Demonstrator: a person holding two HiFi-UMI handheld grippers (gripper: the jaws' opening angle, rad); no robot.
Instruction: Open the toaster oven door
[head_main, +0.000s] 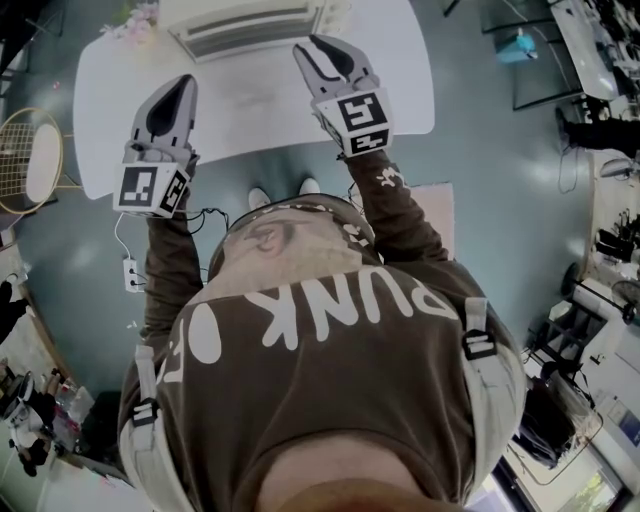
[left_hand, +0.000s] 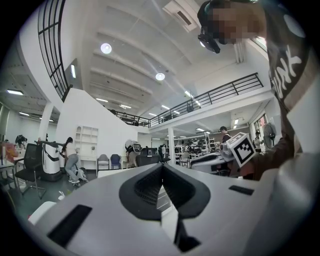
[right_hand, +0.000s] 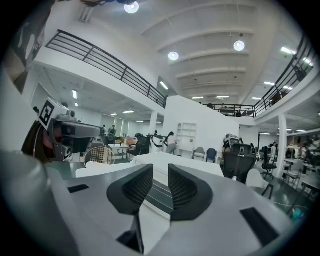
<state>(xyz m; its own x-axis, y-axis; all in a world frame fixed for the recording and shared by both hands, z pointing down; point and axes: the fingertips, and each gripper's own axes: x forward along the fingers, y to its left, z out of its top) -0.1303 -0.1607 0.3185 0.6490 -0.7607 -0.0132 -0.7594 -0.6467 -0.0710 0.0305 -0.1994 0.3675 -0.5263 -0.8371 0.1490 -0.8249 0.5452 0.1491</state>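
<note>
- Person stands at the near edge of the white desk (head_main: 110, 120) with both brown-sleeved arms reaching forward over it, a gripper in each hand.
- The toaster oven (head_main: 245, 28) sits at the far edge of the desk, about in the middle. It's a white box with slats showing on top, and I can't make out how its door stands from here.
- Left gripper (head_main: 182, 84) hangs over the near-left part of the desk and points at the far edge. Its marker cube is back over the near edge, so it's well short of the oven.
- In the left gripper view, the left gripper's (left_hand: 162, 167) jaws are pressed together at the tips with nothing pinched between them.
- Right gripper (head_main: 322, 48) is pushed further forward than the left, with its arm stretched out more. The tips end up just beside the oven's near right corner, and I can't tell if they touch it.
- In the right gripper view, the right gripper's (right_hand: 160, 170) jaws are spread with a clear gap and nothing in it. The pads aren't on anything.
- Some pinkish flowers (head_main: 135, 20) sit at the far left corner of the desk.
- A racket (head_main: 30, 160) leans off the desk's left edge, and there's a power strip (head_main: 132, 272) down on the floor.
</note>
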